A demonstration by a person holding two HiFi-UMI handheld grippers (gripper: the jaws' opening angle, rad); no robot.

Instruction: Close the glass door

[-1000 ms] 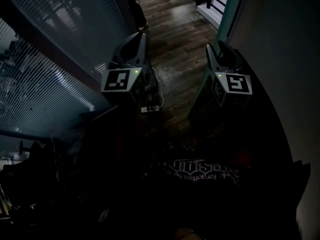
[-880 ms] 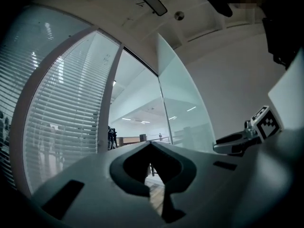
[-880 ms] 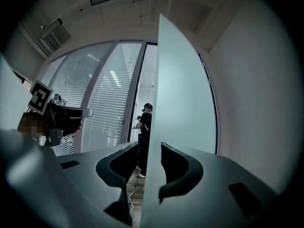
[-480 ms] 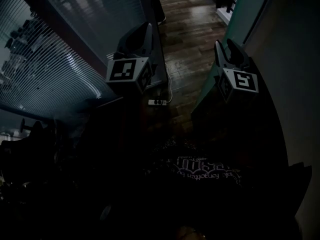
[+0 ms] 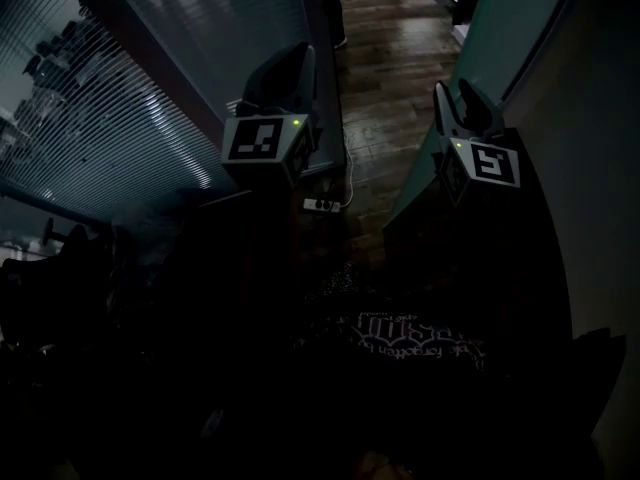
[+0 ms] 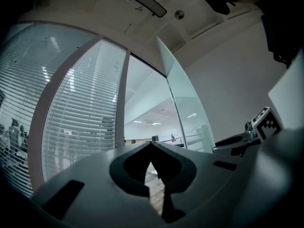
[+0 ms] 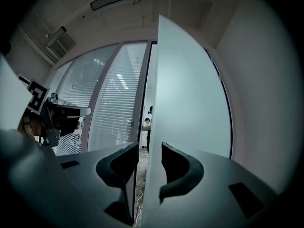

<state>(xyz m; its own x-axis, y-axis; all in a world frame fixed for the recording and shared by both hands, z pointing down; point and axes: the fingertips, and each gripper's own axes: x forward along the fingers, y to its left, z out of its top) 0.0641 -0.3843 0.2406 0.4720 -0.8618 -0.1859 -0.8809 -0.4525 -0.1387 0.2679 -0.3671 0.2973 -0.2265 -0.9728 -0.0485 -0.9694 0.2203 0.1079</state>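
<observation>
Right gripper view: the right gripper [image 7: 149,160] has its jaws spread astride the free edge of the frosted pale-green glass door [image 7: 190,103], which stands ajar beside the slatted-blind glass wall [image 7: 114,103]. Left gripper view: the left gripper [image 6: 151,148] has its jaws meeting at the tips, holding nothing. Head view: white lettering on a dark garment [image 5: 410,333] is too dim to read.

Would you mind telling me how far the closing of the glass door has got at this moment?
Done: the right gripper is at the glass door, its open jaws straddling the free edge. In hand: nothing clamped yet; the door stands ajar, floor showing past its edge. Left: swinging it fully shut. The left gripper, jaws together, holds nothing.
</observation>
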